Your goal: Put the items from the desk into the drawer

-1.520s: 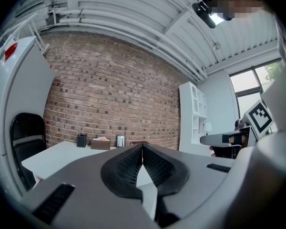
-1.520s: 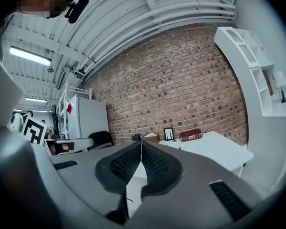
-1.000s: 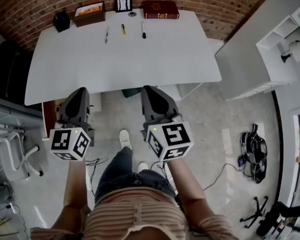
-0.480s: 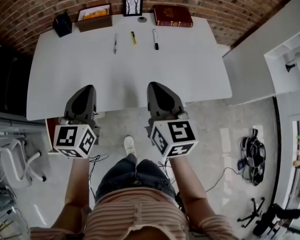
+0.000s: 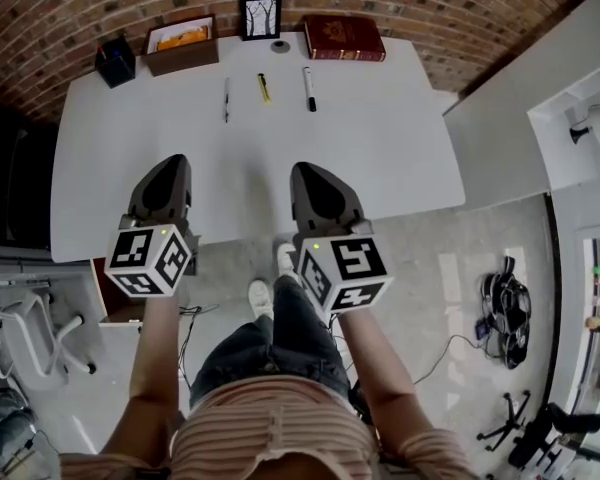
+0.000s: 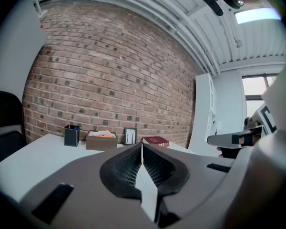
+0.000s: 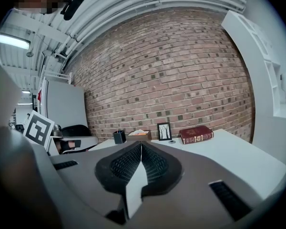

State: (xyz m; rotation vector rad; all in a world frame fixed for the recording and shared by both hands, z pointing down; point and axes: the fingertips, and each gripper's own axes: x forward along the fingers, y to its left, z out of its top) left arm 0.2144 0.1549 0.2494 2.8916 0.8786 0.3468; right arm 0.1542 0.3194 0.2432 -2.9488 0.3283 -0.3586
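White desk (image 5: 380, 138), three pens (image 5: 264, 88), red book (image 5: 343, 37), picture frame (image 5: 260, 16), brown box (image 5: 181, 46)

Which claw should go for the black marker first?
Probably right. The right claw points almost straight at the black marker; the left claw sits farther off to the side. Both are shut and empty.

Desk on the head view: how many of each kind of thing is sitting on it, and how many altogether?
Pens: 3 - grey pen, yellow pen, black marker
Holders: 1 - dark pen holder
Boxes: 1 - open brown box
Frames: 1 - picture frame
Books: 1 - red book
Small bits: 1 - small round thing, too small to identify
Total: 8
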